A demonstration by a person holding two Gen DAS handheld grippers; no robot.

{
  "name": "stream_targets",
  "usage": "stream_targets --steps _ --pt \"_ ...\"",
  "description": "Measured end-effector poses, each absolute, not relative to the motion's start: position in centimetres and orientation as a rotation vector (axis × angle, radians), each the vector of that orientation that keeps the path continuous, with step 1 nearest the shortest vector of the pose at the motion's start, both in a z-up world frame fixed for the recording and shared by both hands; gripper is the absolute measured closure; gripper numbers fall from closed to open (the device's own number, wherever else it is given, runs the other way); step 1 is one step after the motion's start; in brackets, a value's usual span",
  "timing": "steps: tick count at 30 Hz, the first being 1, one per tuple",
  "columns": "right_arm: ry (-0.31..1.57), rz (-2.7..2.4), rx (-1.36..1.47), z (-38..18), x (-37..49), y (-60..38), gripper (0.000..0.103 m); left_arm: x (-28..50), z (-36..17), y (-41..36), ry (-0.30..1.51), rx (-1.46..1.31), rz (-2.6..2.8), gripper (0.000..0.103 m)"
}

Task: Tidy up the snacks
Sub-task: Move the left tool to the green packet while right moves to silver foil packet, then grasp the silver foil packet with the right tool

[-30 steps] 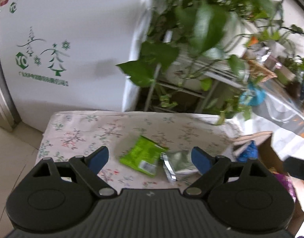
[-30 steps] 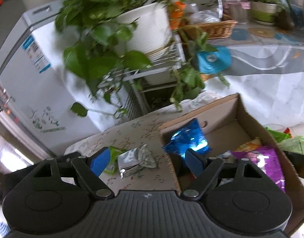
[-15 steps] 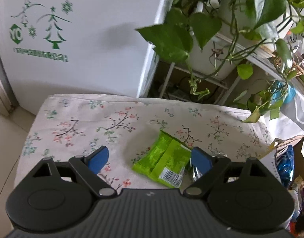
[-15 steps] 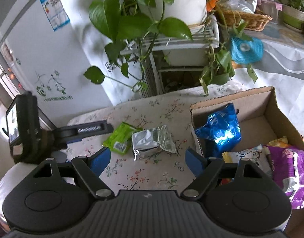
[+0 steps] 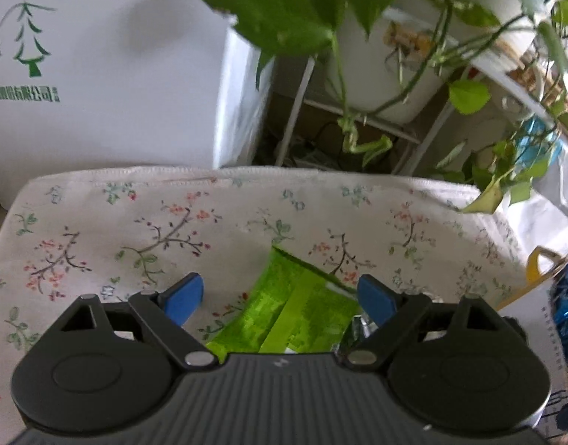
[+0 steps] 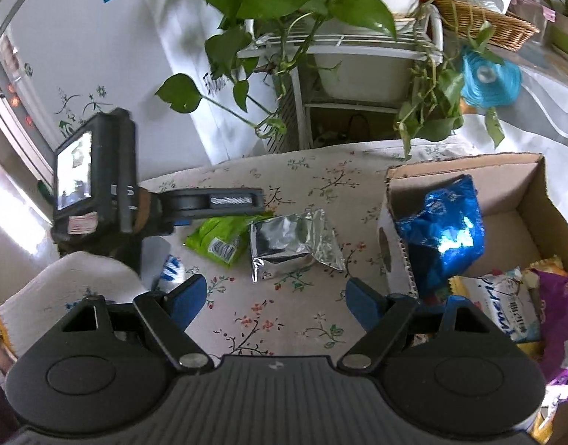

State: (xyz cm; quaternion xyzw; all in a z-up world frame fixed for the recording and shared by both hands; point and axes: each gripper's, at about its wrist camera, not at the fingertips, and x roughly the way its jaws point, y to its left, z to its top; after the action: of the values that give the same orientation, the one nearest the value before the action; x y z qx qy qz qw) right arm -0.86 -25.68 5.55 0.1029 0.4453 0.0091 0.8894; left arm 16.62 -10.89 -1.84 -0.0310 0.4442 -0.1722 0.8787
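Packet, green (image 5: 295,315), lies between spread pads of left tool (image 5: 282,298), untouched on tablecloth (image 5: 135,230).

Green snack packet (image 6: 222,239) flat on floral cloth, touching crumpled silver packet (image 6: 289,243), blue bag (image 6: 445,231) in cardboard box (image 6: 521,200)

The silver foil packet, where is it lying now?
In the right wrist view, the silver foil packet lies on the floral tablecloth, between the green snack packet and the cardboard box.
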Motion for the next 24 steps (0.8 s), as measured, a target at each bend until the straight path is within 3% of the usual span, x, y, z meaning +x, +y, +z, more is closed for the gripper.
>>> stream_targets --steps 7,15,24 --pt "0.915 0.029 0.150 4.2 0.4 -24.6 0.016 16.3 -2.2 -10.7 0.881 0.022 -0.375 0.017" --pt "0.906 0.009 0.133 2.3 2.6 -24.2 0.016 15.0 -1.9 -7.0 0.889 0.014 -0.373 0.034" --pt "0.899 0.004 0.105 0.5 5.4 -23.8 0.012 14.0 -1.6 -4.0 0.902 0.013 -0.371 0.034"
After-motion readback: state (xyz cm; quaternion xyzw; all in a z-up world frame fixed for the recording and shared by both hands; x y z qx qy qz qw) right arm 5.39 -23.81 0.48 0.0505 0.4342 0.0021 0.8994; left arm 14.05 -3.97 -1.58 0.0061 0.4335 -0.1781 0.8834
